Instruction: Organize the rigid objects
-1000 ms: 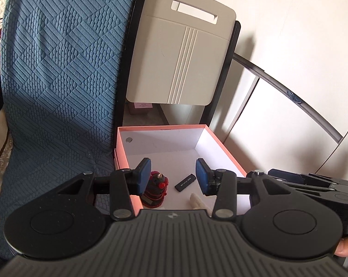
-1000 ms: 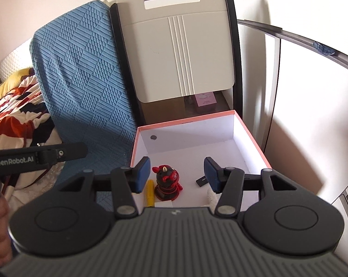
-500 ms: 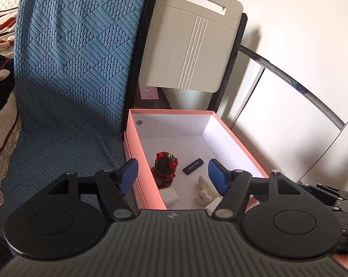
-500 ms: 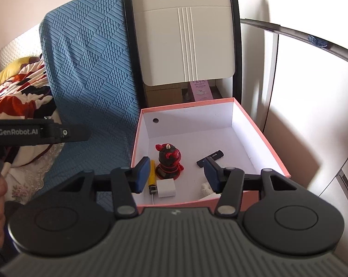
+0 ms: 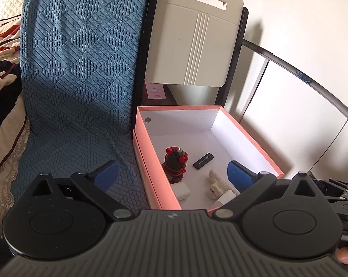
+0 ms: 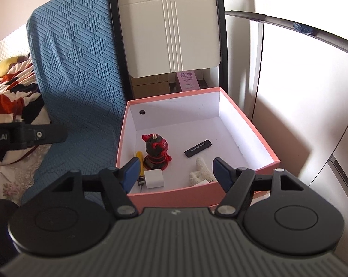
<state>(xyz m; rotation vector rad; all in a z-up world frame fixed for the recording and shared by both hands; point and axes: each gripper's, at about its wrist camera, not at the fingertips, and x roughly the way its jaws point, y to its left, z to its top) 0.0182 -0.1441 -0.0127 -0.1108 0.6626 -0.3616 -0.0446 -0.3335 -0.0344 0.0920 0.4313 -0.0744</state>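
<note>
A pink box (image 5: 148,161) (image 6: 250,127) with a white inside stands on the blue cover. In it are a black and red figurine (image 5: 175,164) (image 6: 156,151), a black USB stick (image 5: 203,161) (image 6: 198,148), a white charger cube (image 5: 180,190) (image 6: 153,179), a white fuzzy toy (image 5: 216,183) (image 6: 199,168) and a yellow lighter (image 6: 139,159). My left gripper (image 5: 171,176) is open and empty, above the box's near end. My right gripper (image 6: 175,170) is open and empty, just before the box's near wall.
A blue quilted cover (image 5: 77,69) (image 6: 81,80) drapes the seat to the left. A beige folding chair back (image 5: 192,41) (image 6: 171,27) leans behind the box. A white wall and metal rail (image 5: 301,73) are on the right. Patterned bedding (image 6: 12,87) lies far left.
Both grippers have pulled back and risen from the box, so more of its contents show. The left jaws have opened wider. The objects in the box have not moved.
</note>
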